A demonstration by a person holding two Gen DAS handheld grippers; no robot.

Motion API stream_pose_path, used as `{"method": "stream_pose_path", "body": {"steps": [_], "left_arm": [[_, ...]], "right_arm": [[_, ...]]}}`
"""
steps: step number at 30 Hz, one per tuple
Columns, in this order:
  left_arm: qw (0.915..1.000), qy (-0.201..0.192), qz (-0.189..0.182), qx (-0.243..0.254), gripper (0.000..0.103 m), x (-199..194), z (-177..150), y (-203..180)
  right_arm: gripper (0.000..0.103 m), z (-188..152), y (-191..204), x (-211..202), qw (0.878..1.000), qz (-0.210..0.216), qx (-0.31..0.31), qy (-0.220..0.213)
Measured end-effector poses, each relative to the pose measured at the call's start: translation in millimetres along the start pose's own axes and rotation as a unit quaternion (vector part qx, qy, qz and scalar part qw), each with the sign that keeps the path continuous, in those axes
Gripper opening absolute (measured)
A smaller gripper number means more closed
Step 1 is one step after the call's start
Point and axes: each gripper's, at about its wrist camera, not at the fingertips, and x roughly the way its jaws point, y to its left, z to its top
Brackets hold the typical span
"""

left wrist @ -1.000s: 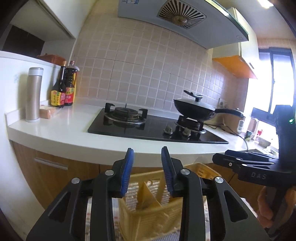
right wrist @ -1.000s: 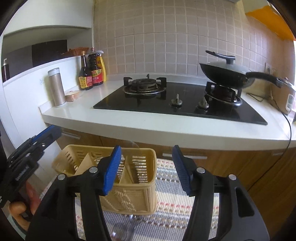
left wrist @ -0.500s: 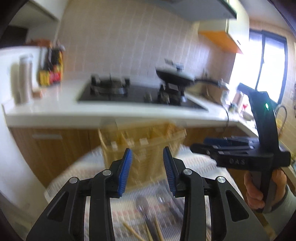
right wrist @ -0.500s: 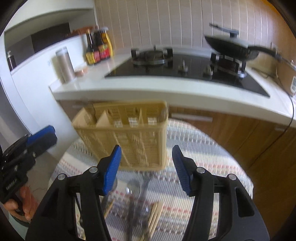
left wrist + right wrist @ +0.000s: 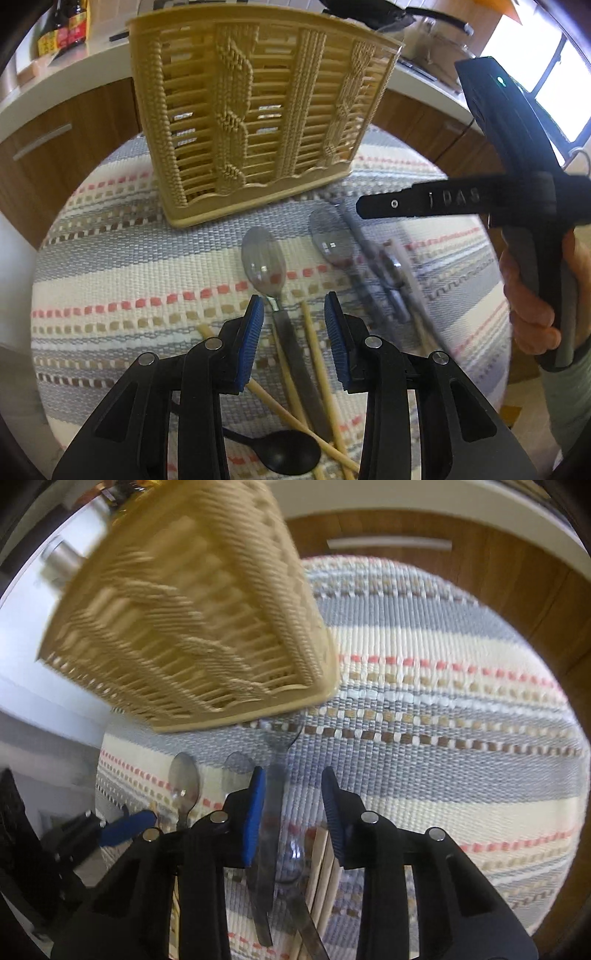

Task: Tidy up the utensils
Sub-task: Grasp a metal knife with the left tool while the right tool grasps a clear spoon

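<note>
**Ana:** Fingers first: the left gripper [image 5: 294,325] hangs spread and empty, with a metal spoon [image 5: 264,264] and its handle running up from six o'clock between the blue pads; chopsticks [image 5: 319,354] lie beside it, a black spoon [image 5: 284,456] nearest the camera.

**Ben:** Probably lined up along the handle so the pads can close across it. And the right gripper [image 5: 293,805]?

**Ana:** Also parted, gripping nothing, above blurred cutlery [image 5: 267,830] on the striped mat [image 5: 443,709].

**Ben:** Where do they go?

**Ana:** Into the beige basket [image 5: 258,110], upright at twelve o'clock, beyond the utensils.

**Ben:** What differs between views?

**Ana:** The left view shows the right tool from outside at three o'clock, plus a second spoon [image 5: 330,240]; the right view shows the left tool's blue pad at nine o'clock.
</note>
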Motion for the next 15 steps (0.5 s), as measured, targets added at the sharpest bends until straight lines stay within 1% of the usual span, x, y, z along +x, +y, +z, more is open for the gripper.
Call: {"method": "stream_pose_path", "body": {"steps": [3,5,9,10,12,13,14,15], "left_arm": [[1.0,0.004,0.0,-0.004,0.032,7,1,1],[1.0,0.006,0.004,-0.003,0.032,11,2,3],[0.9999,0.01,0.009,-0.004,0.032,18,0,9],[0.9999,0.011,0.007,-0.004,0.032,20,-1,10],[0.9999,0.014,0.005,-0.003,0.032,25,0,11],[0.9999,0.016,0.005,-0.002,0.032,28,0,11],[0.9998,0.019,0.004,-0.002,0.032,29,-1,12],[0.9998,0.02,0.003,-0.002,0.032,31,0,12]], "right_arm": [[0.028,4,0,9,1.0,0.002,0.009,0.003],[0.027,5,5,14,1.0,-0.004,0.007,0.004],[0.025,5,28,20,0.999,-0.043,-0.023,-0.005],[0.024,3,36,22,0.997,-0.063,-0.04,-0.006],[0.021,-2,48,25,0.994,-0.088,-0.065,-0.003],[0.014,-4,54,27,0.992,-0.099,-0.075,-0.002],[0.011,-7,60,29,0.991,-0.106,-0.087,0.002],[0.011,-10,65,30,0.99,-0.11,-0.093,0.005]]}}
